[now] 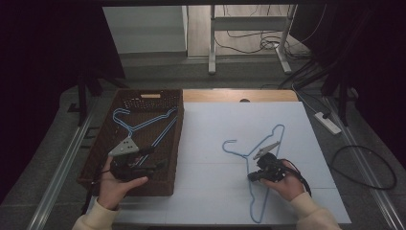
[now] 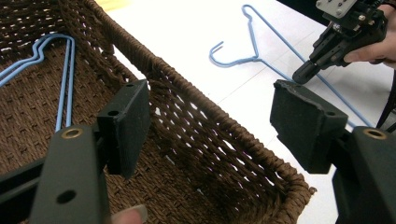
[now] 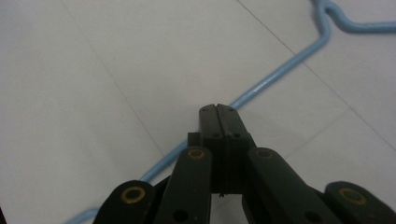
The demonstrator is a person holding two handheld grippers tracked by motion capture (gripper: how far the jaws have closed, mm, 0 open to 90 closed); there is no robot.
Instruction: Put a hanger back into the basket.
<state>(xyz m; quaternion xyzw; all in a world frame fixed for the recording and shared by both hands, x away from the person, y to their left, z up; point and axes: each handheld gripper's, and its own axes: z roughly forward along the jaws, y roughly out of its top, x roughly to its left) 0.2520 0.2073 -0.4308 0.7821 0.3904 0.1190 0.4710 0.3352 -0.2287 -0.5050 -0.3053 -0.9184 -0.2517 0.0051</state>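
From the high view the left gripper (image 1: 143, 160) hovers over the wicker basket (image 1: 178, 143), which holds one blue hanger (image 1: 143, 125), while the right gripper (image 1: 253, 176) sits over another blue hanger on the white table (image 1: 261, 158). In the left gripper view its pads (image 2: 123, 126) stand wide apart and empty above the basket wall (the far hanger is cut off at the edge). In the right gripper view the jaws are pressed together with nothing visibly between them, their tips hiding part of the hanger wire (image 3: 275, 77)

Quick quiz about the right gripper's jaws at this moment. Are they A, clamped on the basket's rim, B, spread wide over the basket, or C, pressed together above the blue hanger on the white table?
C: in the right gripper view the right gripper has its jaws pressed flat together, with the blue hanger running beneath them on the white table.
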